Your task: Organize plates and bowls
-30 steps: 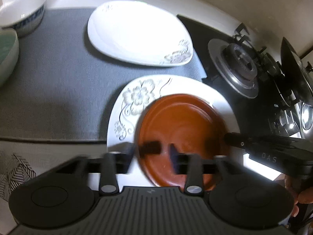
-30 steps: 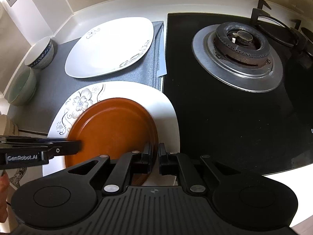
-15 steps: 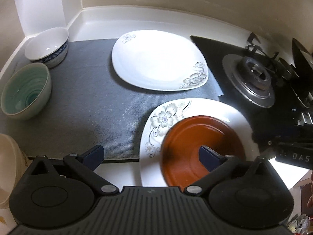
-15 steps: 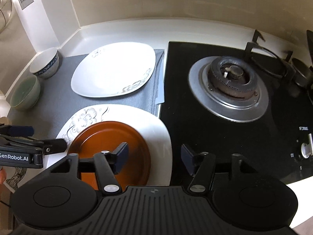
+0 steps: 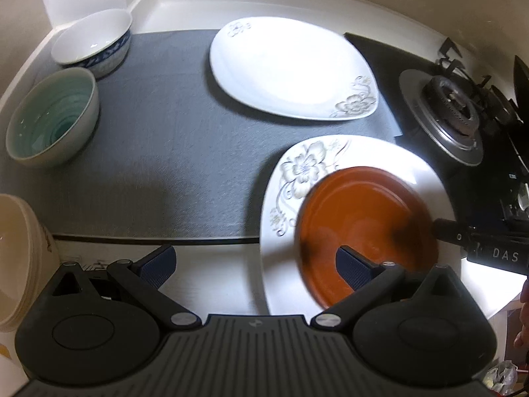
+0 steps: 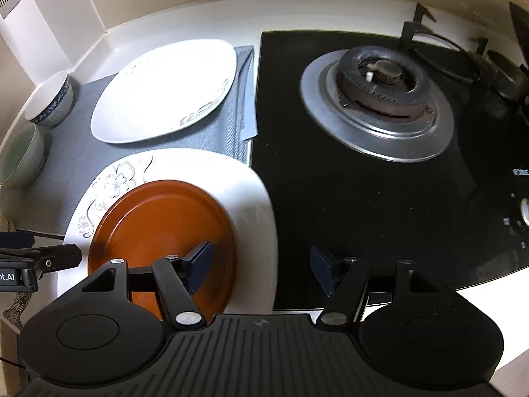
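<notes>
The round, glossy orange-brown ceramic plate (image 5: 365,231) lies flat inside the nearer white square-ish porcelain plate with a grey flower print (image 5: 297,172), which sits at the front of the counter, partly on the grey fabric mat (image 5: 158,139) and just beside the black glass gas hob (image 6: 363,198). A second white flowered plate (image 5: 291,69) rests farther back on the mat, well apart from the stacked pair. At the mat's left edge stand a white bowl with a blue patterned band (image 5: 96,43) and a pale bowl with a green ringed interior (image 5: 53,119), close together; whether they touch is hard to tell through the fisheye bend. The left gripper (image 5: 254,264) is spread to its widest and holds nothing, one pad over the orange plate's near rim. The right gripper (image 6: 261,264) also stands open and empty, its jaws parted over the white plate's right edge. All these pieces look stiff, glazed, slippery and breakable, and the large plates are probably fairly heavy. The best hold is likely a pinch across a raised rim, lifted level, since a tilted plate could slide out and chip. The bowls should nest, taken by the wall at the lip.
</notes>
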Demonstrator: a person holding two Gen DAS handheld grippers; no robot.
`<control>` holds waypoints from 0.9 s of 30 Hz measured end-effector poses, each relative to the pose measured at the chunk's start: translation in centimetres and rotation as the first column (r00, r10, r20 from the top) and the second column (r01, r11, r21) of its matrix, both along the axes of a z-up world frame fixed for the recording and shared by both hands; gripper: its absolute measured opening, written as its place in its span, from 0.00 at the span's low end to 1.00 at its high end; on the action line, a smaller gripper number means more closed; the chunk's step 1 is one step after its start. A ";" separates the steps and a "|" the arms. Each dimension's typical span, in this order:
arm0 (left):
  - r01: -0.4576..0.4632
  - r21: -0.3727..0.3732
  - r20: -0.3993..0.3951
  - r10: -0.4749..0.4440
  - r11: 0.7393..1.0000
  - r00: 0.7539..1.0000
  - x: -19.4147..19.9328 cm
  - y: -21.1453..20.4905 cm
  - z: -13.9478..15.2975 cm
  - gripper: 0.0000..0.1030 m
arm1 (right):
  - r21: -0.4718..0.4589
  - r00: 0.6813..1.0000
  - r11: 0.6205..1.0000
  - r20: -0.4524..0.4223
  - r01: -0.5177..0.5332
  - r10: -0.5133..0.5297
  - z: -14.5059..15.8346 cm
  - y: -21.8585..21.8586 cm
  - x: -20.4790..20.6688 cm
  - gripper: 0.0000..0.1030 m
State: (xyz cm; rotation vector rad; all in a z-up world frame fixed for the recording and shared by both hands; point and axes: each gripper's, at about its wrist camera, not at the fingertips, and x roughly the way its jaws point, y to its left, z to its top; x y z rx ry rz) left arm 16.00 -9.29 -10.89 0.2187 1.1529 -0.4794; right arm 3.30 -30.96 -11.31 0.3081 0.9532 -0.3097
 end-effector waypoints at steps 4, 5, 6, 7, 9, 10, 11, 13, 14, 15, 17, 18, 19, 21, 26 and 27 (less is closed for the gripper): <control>-0.013 0.006 -0.001 0.013 1.000 1.000 0.2 0.6 -0.1 1.00 | 0.023 1.000 0.999 -0.002 -0.023 0.023 -0.3 0.6 0.5 0.66; -0.016 0.008 -0.003 0.016 1.000 1.000 0.2 0.7 -0.1 1.00 | 0.029 1.000 0.999 0.000 -0.031 0.031 -0.4 0.8 0.7 0.66; -0.018 0.009 -0.004 0.018 1.000 1.000 0.2 0.8 -0.1 1.00 | 0.033 0.999 0.999 0.004 -0.040 0.040 -0.3 1.0 0.8 0.67; -0.020 0.009 -0.005 0.020 1.000 1.000 0.2 0.9 -0.1 1.00 | 0.031 0.999 0.998 0.006 -0.048 0.047 -0.2 1.2 1.0 0.68; -0.025 0.009 -0.005 0.025 1.000 1.000 0.3 1.0 -0.1 1.00 | 0.013 0.999 0.999 -0.005 -0.052 0.052 -0.2 1.6 1.2 0.68; -0.027 0.009 -0.004 0.027 1.000 1.000 0.3 1.1 0.0 1.00 | 0.012 0.999 0.999 -0.005 -0.052 0.052 -0.2 1.6 1.3 0.69; -0.029 0.009 -0.004 0.030 1.000 1.000 0.3 1.1 0.0 1.00 | 0.013 0.999 0.999 -0.004 -0.052 0.052 -0.2 1.6 1.3 0.69; -0.032 0.009 -0.005 0.032 0.999 0.999 0.4 1.2 0.0 1.00 | 0.015 0.999 0.999 -0.007 -0.048 0.049 -0.2 1.6 1.5 0.69; -0.033 0.009 -0.006 0.033 0.999 0.999 0.4 1.2 0.0 1.00 | 0.015 0.999 0.999 -0.009 -0.046 0.046 -0.2 1.6 1.5 0.69; -0.034 0.010 -0.006 0.034 0.999 0.999 0.4 1.2 0.0 1.00 | 0.015 0.999 0.999 -0.010 -0.046 0.046 -0.2 1.7 1.6 0.70; -0.034 0.012 -0.007 0.034 0.999 0.999 0.4 1.2 0.0 1.00 | 0.009 0.999 0.999 -0.014 -0.052 0.052 -0.2 1.9 1.7 0.70; -0.034 0.012 -0.006 0.034 0.999 0.999 0.4 1.2 0.0 1.00 | 0.005 0.998 0.998 -0.016 -0.055 0.056 -0.2 2.0 1.8 0.70; -0.035 0.013 -0.006 0.035 0.999 0.999 0.4 1.2 0.0 1.00 | 0.002 0.998 0.998 -0.016 -0.059 0.059 -0.2 2.1 1.9 0.70; -0.039 0.014 -0.006 0.039 0.999 0.999 0.4 1.2 -0.1 1.00 | 0.000 0.998 0.998 -0.015 -0.067 0.067 -0.3 2.4 2.0 0.70; -0.053 0.020 -0.005 0.053 0.998 0.999 0.8 1.4 -0.2 1.00 | 0.009 0.996 0.996 -0.007 -0.094 0.094 -0.3 3.0 2.7 0.70; -0.056 0.021 -0.004 0.056 0.998 0.998 0.8 1.4 -0.2 1.00 | 0.011 0.995 0.995 -0.006 -0.101 0.101 -0.3 3.1 2.8 0.71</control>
